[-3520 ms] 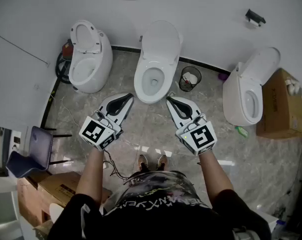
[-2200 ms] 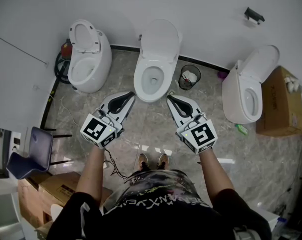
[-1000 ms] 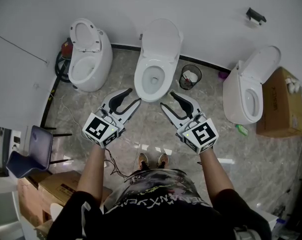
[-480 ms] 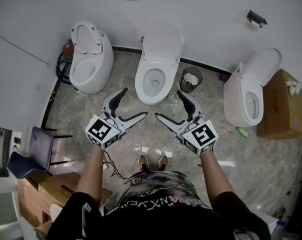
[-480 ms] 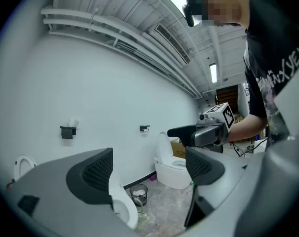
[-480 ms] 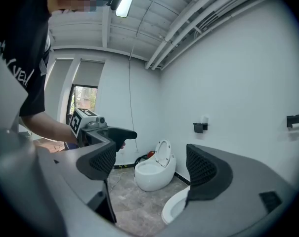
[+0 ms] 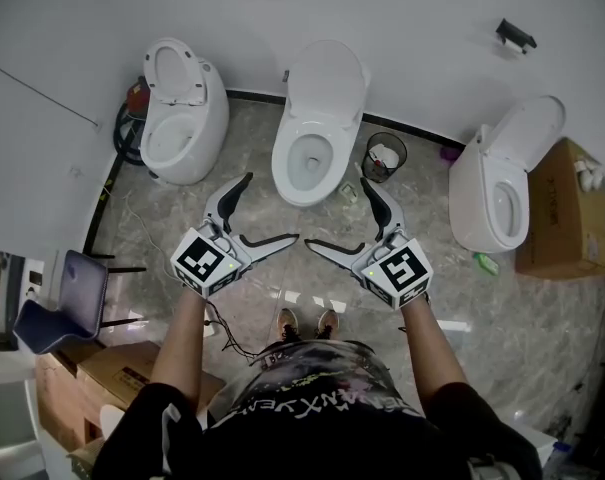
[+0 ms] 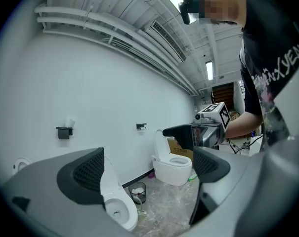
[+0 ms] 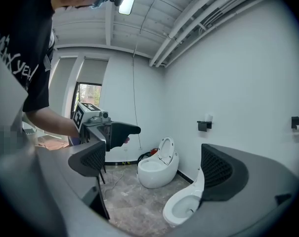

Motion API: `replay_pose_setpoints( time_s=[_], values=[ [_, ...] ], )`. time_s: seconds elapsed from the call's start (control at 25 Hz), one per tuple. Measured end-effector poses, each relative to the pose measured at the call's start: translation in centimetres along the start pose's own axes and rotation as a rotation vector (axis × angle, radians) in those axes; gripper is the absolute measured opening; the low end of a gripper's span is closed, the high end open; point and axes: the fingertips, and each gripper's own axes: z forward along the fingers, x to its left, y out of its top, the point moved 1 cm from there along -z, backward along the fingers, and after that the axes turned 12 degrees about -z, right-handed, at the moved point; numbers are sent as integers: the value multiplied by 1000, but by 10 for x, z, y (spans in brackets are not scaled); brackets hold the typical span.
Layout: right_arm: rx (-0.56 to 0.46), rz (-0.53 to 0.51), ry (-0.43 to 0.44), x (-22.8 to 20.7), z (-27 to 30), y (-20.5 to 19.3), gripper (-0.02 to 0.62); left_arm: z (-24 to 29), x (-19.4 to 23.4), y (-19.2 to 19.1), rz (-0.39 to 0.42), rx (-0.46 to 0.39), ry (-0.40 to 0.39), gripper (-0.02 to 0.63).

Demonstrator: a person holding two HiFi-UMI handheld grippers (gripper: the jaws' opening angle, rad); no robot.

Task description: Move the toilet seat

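Note:
The middle toilet (image 7: 315, 133) stands against the far wall with its white lid (image 7: 328, 72) raised; I cannot tell the seat ring from the rim. Both grippers hover over the floor in front of it, touching nothing. My left gripper (image 7: 269, 210) is open and its jaws have just been opening, with nothing between them. My right gripper (image 7: 339, 216) is open too, its jaws also just opened wide and empty. The left gripper (image 8: 149, 169) view shows the bowl (image 8: 117, 209) low at left. The right gripper (image 9: 156, 167) view shows that bowl (image 9: 186, 206) low at right.
A rounded toilet (image 7: 179, 118) with its seat up stands at left, a third toilet (image 7: 497, 188) at right. A black bin (image 7: 384, 156) sits beside the middle toilet. A cardboard box (image 7: 560, 208) is far right, a chair (image 7: 72, 288) far left, cables (image 7: 230, 336) on the floor.
Both grippers' jaws have spread from nearly together to wide open. The hands have stayed in about the same place before the middle toilet.

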Motion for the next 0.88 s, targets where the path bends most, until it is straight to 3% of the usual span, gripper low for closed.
replay_pose_setpoints(
  time_s=[0.48, 0.88],
  values=[
    [-8, -8, -4, -2, -16, 1, 586, 1, -15, 3, 18, 11, 11, 541],
    [-33, -26, 21, 8, -53, -4, 586, 3, -54, 2, 19, -6, 53, 541]
  ],
)
